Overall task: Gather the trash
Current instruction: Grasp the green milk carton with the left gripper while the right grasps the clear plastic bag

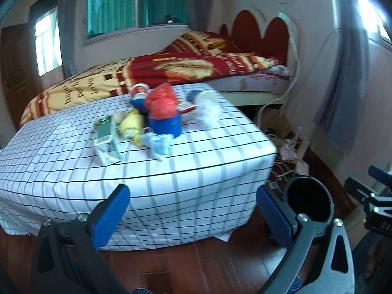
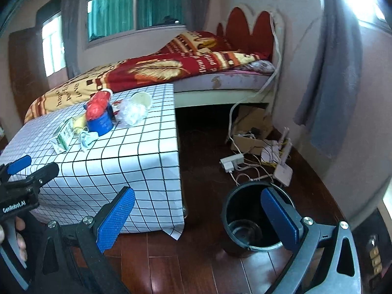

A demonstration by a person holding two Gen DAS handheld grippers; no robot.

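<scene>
Checked white cloth (image 2: 137, 152) draped over a low table, with the trash heaped toward its far side: a green and white carton (image 2: 64, 137) lying flat at the near left, a yellow wrapper (image 2: 79, 122) just behind it, a crumpled pale blue mask (image 2: 88, 139) beside the carton, a blue cup (image 2: 100, 122) stuffed with a red plastic bag (image 2: 97, 104), a clear crumpled bag (image 2: 132, 112) to its right, and a white paper cup (image 2: 142, 99) tipped on its side behind that. Black bin (image 2: 252, 215) on the dark red wooden floor (image 2: 201, 264), right of the table and apart from it, open-topped, nothing but its bare bottom visible inside. Left gripper (image 1: 193, 210) held low before the table's near edge, blue pads (image 1: 111, 216) spread wide, gripping nothing. Right gripper (image 2: 201, 218) likewise spread wide and bare, one pad in front of the cloth, the other across the bin's rim. Red and gold blanket (image 2: 152, 71) over a bed behind the table; power strip (image 2: 231, 161) and tangled cables on the floor past the bin.
</scene>
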